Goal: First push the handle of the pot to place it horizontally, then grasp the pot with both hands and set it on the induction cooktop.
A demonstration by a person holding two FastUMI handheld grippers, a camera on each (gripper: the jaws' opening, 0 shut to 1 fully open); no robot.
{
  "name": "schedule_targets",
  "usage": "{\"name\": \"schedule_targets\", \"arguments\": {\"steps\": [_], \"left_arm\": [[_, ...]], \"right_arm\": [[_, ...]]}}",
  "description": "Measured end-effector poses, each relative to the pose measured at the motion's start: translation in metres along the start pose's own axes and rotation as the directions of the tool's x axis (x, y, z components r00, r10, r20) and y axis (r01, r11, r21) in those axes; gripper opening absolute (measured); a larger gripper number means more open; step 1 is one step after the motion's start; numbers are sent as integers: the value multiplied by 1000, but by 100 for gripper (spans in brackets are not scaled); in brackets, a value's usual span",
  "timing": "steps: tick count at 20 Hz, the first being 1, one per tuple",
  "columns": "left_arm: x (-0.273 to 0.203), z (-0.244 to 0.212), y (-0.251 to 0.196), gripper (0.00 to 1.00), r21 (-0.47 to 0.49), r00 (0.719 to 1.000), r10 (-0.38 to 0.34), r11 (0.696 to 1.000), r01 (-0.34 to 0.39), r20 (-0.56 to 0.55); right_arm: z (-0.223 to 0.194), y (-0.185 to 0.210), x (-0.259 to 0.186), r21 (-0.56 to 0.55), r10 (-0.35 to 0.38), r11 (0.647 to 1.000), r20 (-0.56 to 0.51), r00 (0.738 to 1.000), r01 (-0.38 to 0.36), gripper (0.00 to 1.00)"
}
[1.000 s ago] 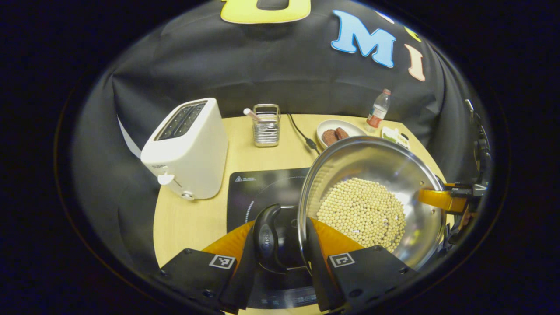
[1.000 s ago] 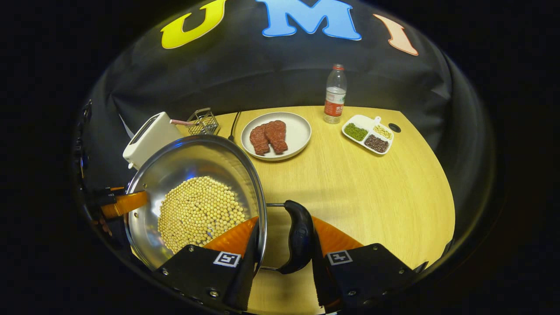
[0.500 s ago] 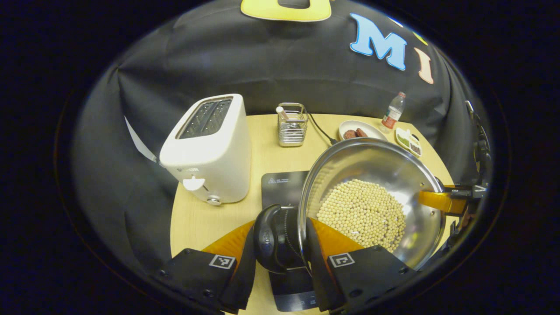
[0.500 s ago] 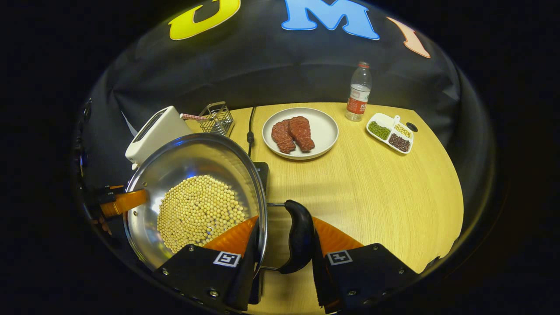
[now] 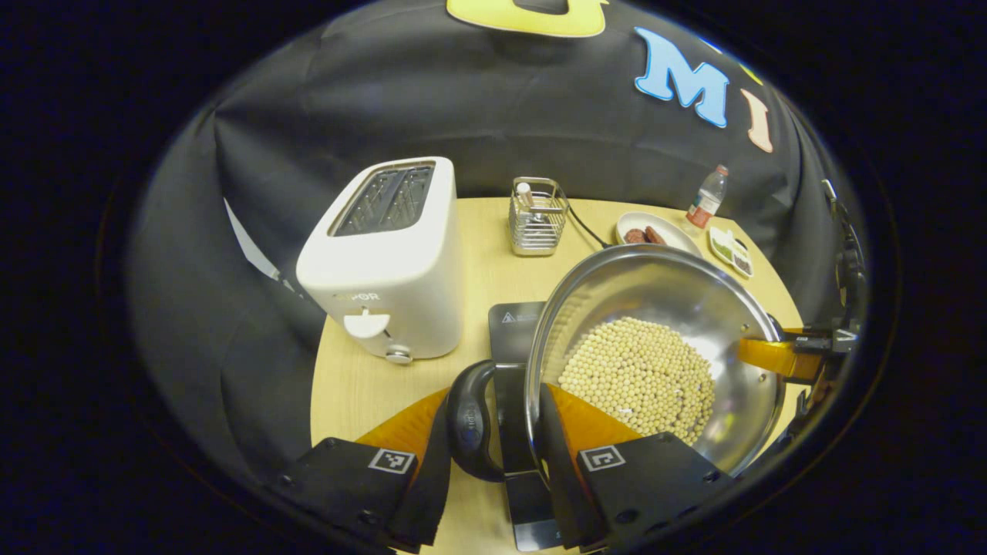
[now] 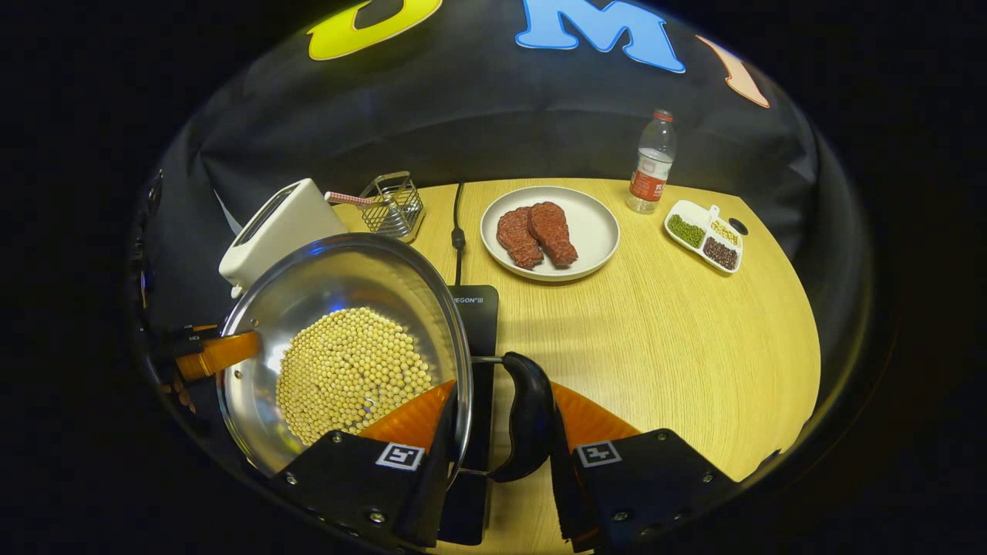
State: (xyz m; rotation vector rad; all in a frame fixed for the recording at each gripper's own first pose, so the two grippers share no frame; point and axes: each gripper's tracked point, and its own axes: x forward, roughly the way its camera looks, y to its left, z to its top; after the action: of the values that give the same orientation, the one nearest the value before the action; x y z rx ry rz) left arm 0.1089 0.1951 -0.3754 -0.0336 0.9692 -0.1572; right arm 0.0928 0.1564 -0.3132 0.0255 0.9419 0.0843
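A steel pot (image 5: 655,293) with pale round beans (image 5: 636,374) in it hangs above the black induction cooktop (image 5: 515,324), held from both sides. My left gripper (image 5: 493,401) is shut on the pot's black side handle (image 5: 468,420), with one finger inside the rim. In the right gripper view, my right gripper (image 6: 501,397) is shut on the other black handle (image 6: 528,416) of the pot (image 6: 339,277), and the cooktop (image 6: 478,308) lies beneath it. Each view shows the other gripper's orange finger at the pot's far rim (image 5: 779,356) (image 6: 216,353).
A white toaster (image 5: 385,262) stands left of the cooktop, a wire holder (image 5: 537,216) behind it. A plate of meat (image 6: 551,231), a bottle (image 6: 651,162) and a divided dish (image 6: 705,235) sit at the back right. A black cable (image 6: 458,223) runs to the cooktop.
Both grippers have carried the pot leftward toward the toaster. The cooktop has come into the right gripper view beneath the pot, and the toaster looms closer in the left gripper view.
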Motion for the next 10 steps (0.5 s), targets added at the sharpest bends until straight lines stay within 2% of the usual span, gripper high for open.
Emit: {"name": "schedule_targets", "arguments": {"steps": [5,6,7,10], "left_arm": [[10,-1,0,64,3,1000,-12,1000,12,4],[10,-1,-1,60,7,1000,-14,1000,14,5],[12,-2,0,64,9,1000,-17,1000,17,7],[20,-4,-1,64,18,1000,-24,1000,24,5]], "right_arm": [[-1,-1,2,9,-15,1000,-1,1000,15,57],[-1,-2,2,10,-18,1000,0,1000,18,57],[-3,-2,2,12,-21,1000,-1,1000,21,57],[-6,-1,5,19,-29,999,-6,1000,29,57]]}}
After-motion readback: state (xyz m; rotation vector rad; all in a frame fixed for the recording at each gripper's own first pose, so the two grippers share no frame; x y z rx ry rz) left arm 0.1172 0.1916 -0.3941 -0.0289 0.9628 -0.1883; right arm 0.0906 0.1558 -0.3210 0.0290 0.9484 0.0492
